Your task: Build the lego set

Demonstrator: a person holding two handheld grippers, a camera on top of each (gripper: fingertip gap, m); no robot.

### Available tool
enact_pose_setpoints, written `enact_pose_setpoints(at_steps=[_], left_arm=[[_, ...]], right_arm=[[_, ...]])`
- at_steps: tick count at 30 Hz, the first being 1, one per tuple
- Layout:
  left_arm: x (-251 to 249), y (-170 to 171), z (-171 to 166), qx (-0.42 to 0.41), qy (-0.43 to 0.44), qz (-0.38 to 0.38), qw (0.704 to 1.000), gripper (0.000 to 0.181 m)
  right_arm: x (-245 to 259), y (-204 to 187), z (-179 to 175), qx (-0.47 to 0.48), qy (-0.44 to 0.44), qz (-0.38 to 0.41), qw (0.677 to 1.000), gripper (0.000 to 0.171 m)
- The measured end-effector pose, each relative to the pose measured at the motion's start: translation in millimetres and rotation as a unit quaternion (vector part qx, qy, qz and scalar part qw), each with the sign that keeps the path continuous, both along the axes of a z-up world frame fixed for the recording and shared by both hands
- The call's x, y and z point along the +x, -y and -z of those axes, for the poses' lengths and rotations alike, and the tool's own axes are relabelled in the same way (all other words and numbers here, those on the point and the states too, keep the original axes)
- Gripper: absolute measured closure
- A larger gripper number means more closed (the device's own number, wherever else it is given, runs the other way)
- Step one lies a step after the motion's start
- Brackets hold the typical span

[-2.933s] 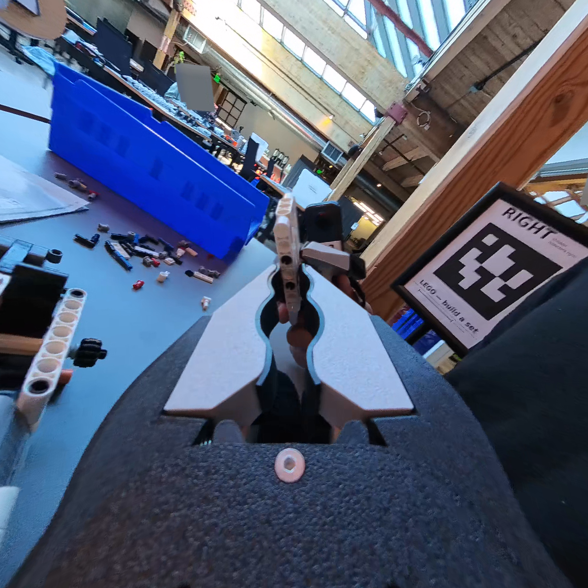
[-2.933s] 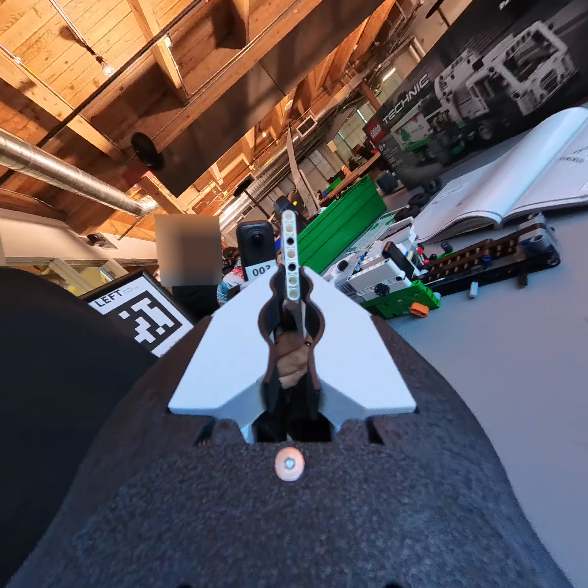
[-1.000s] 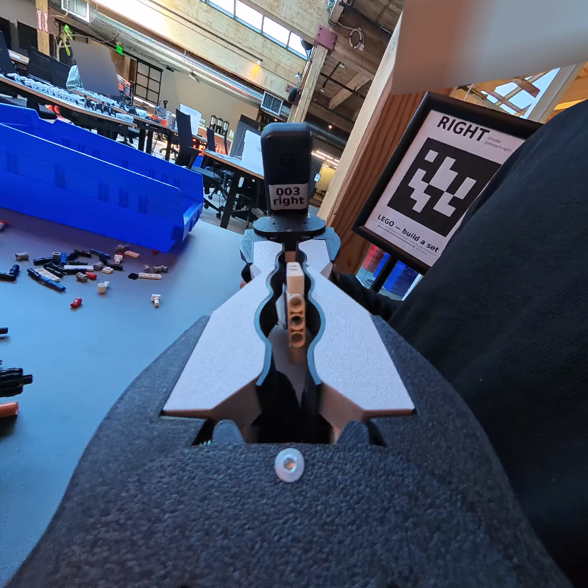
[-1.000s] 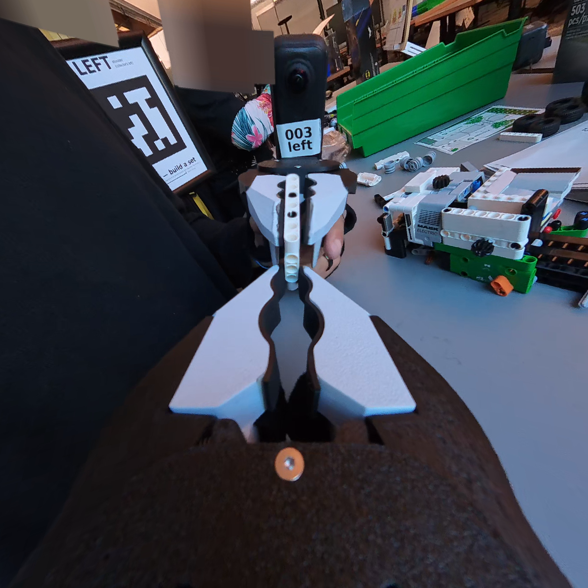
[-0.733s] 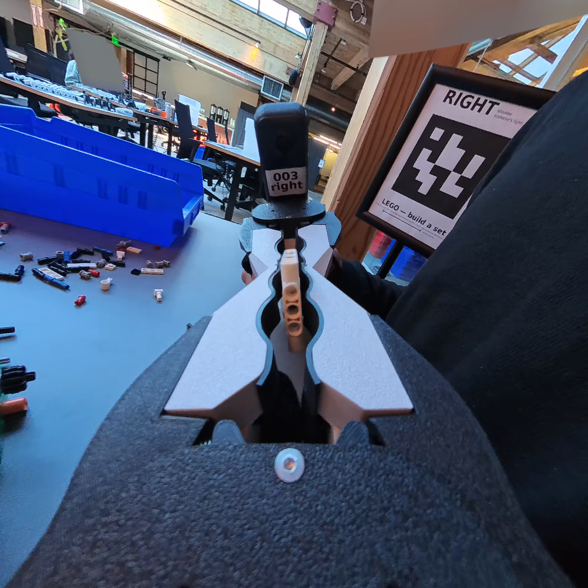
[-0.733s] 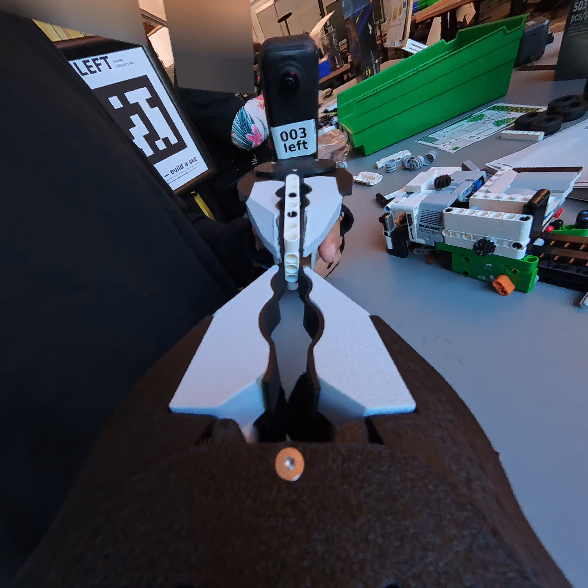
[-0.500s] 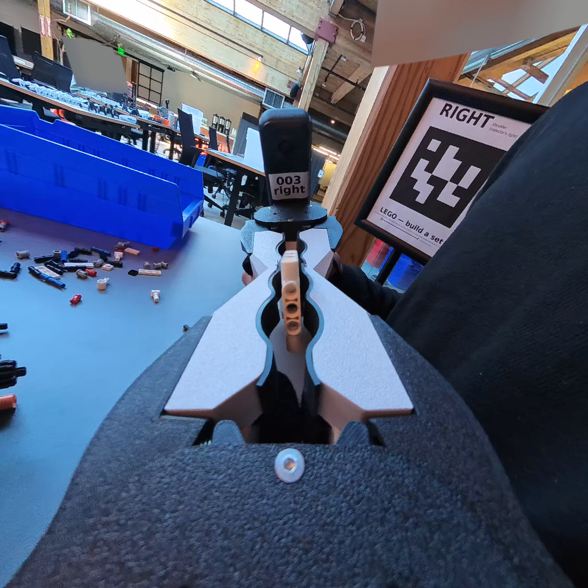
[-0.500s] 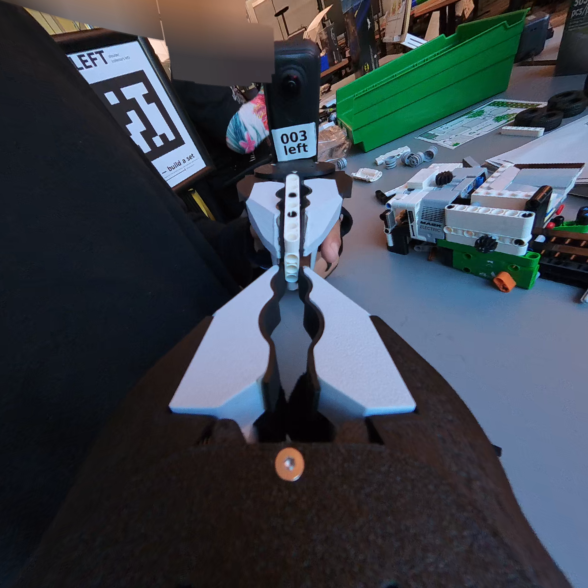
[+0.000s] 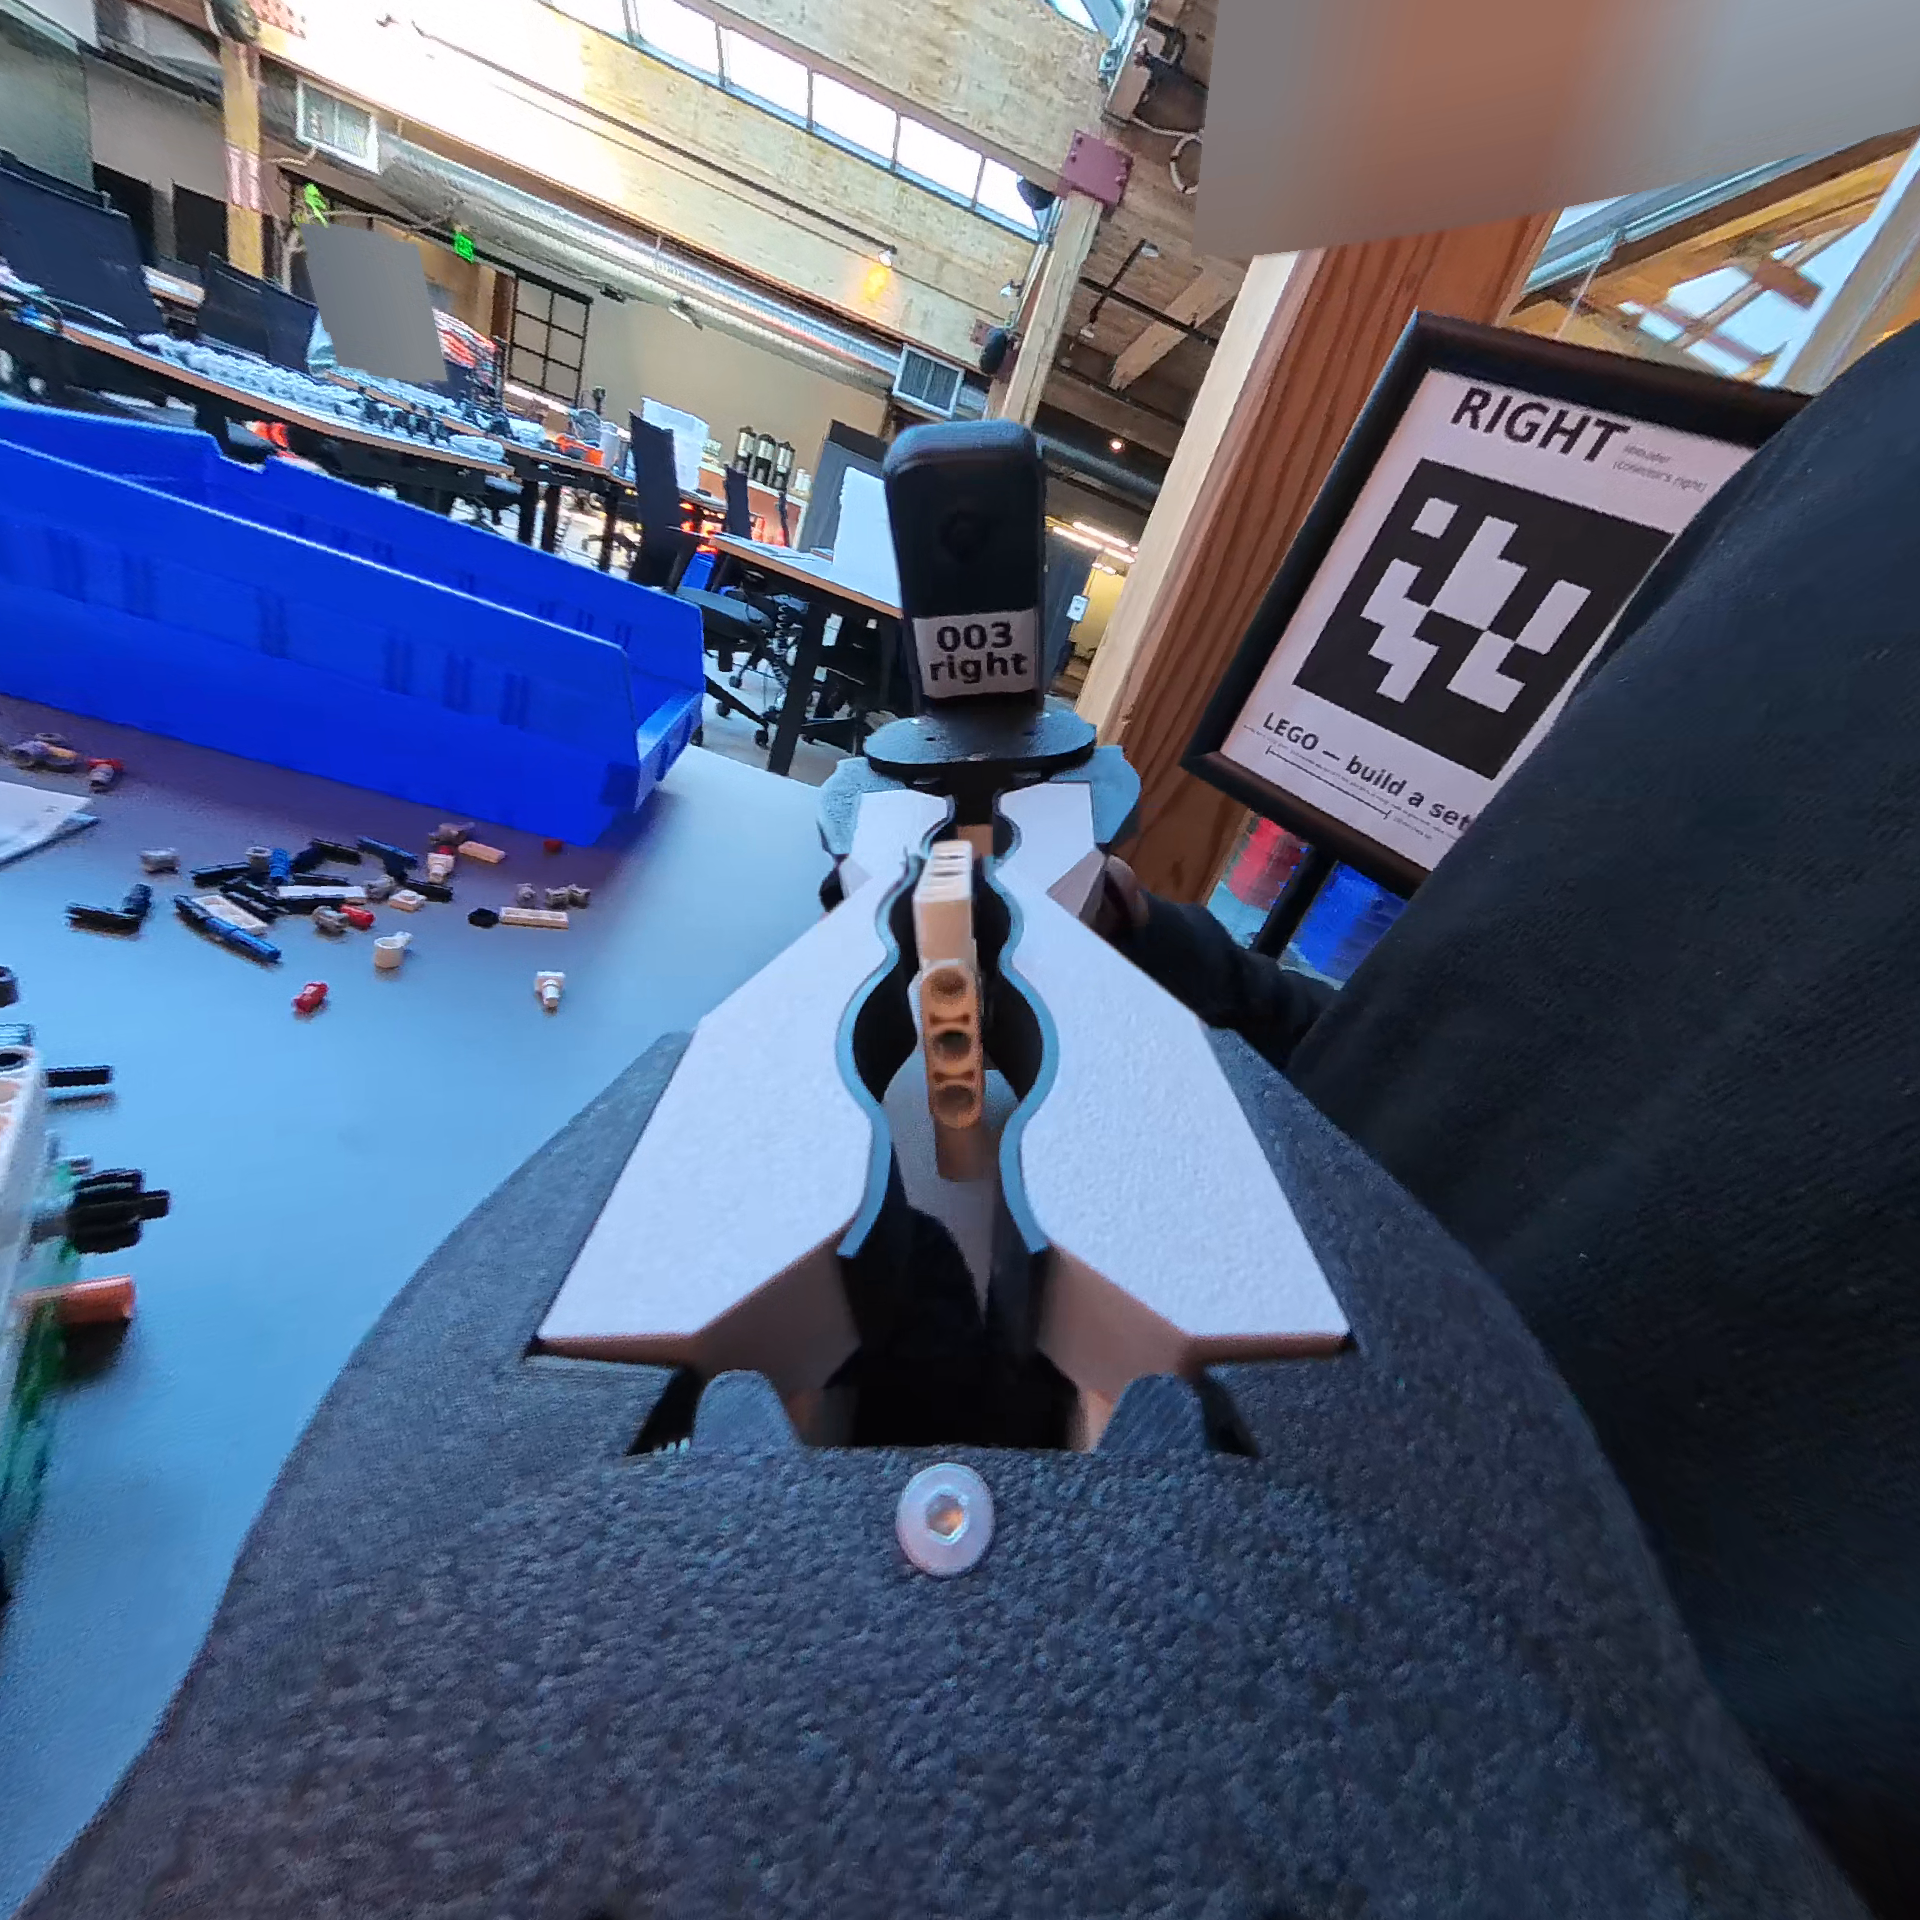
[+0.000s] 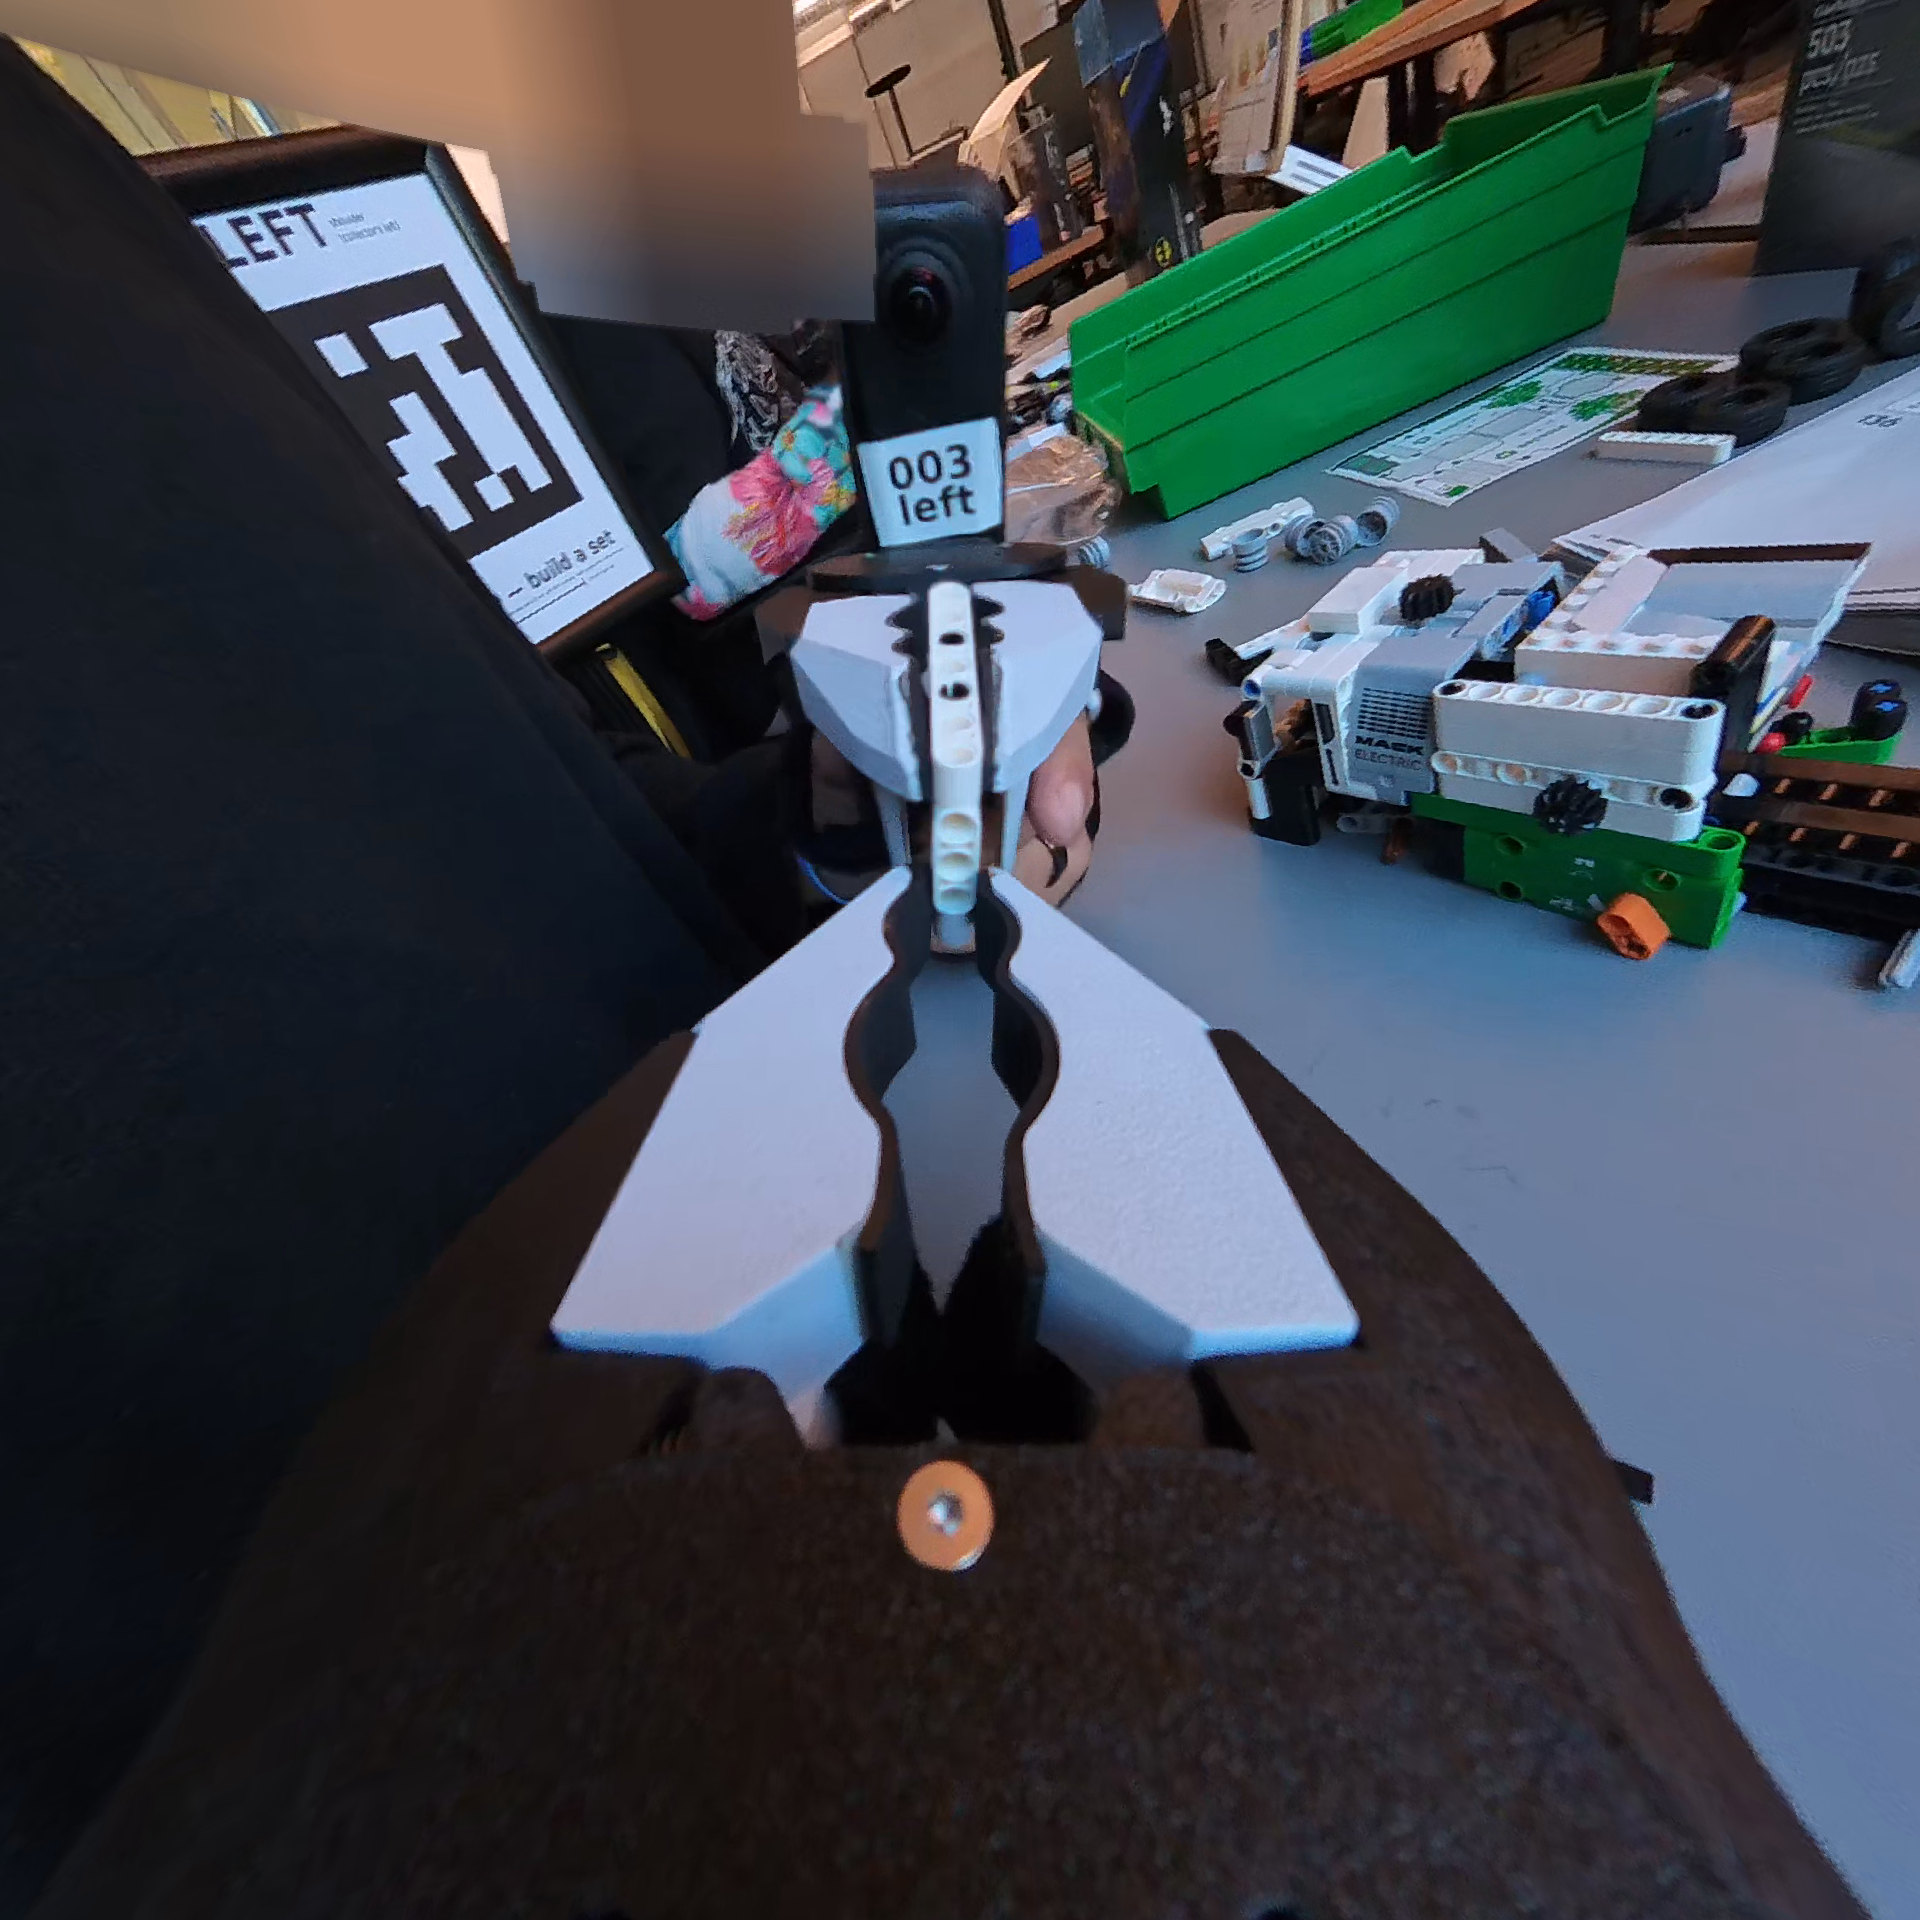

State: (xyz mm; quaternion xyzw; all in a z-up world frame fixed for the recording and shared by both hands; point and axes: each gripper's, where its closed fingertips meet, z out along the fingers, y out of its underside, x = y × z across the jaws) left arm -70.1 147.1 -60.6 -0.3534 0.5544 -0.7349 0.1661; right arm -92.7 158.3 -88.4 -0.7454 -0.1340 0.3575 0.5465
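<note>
Only rightward, the half-built truck point(image 10: 1507, 727) (leftward, loose parts point(image 9: 312, 904)); both fingers closed on one white beam point(image 9: 951, 1013).

left wrist: faces right hand-held gripper point(image 9: 961, 831) close | right wrist: faces left hand-held gripper point(image 10: 951, 821) close

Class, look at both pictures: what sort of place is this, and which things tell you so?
Probably a big shared workshop or open office: rows of desks with chairs behind, exposed wooden beams, and parts bins beside a half-built toy truck.
</note>
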Motion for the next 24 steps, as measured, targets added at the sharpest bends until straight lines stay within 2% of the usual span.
enact_pose_setpoints(at_steps=[1,2,3,4,6,8,10,18,24], left_arm=[[-0.4,-3.9,-1.5,0.004,0.003,-0.008,1.000,0.175],[-0.2,-10.8,-3.3,0.008,0.005,-0.022,1.000,0.175],[0.7,-20.4,-4.1,0.013,0.005,-0.042,0.999,0.175],[1.2,-30.0,-3.1,0.021,0.003,-0.060,0.998,0.175],[2.1,-44.8,3.6,0.042,-0.009,-0.091,0.995,0.175],[2.8,-51.1,12.4,0.057,-0.017,-0.109,0.992,0.174],[2.8,-48.4,18.7,0.060,-0.029,-0.108,0.992,0.175],[0.0,-35.4,19.5,0.094,-0.016,-0.102,0.990,0.175],[-8.1,-37.8,20.7,0.098,-0.014,-0.108,0.989,0.175]], right_arm=[[1.6,0.6,1.1,-0.004,0.008,0.010,1.000,0.164],[6.8,1.3,4.2,-0.014,0.024,0.031,0.999,0.155],[16.8,1.3,10.6,-0.033,0.046,0.066,0.996,0.148],[31.9,1.6,21.8,-0.065,0.076,0.114,0.988,0.148],[62.0,8.6,45.9,-0.119,0.149,0.208,0.959,0.149],[90.4,19.3,67.1,-0.169,0.211,0.305,0.913,0.151],[95.6,24.2,75.1,-0.181,0.216,0.351,0.893,0.153],[101.9,21.2,101.8,-0.241,0.223,0.399,0.856,0.158],[101.7,15.6,102.8,-0.237,0.234,0.388,0.860,0.163]])
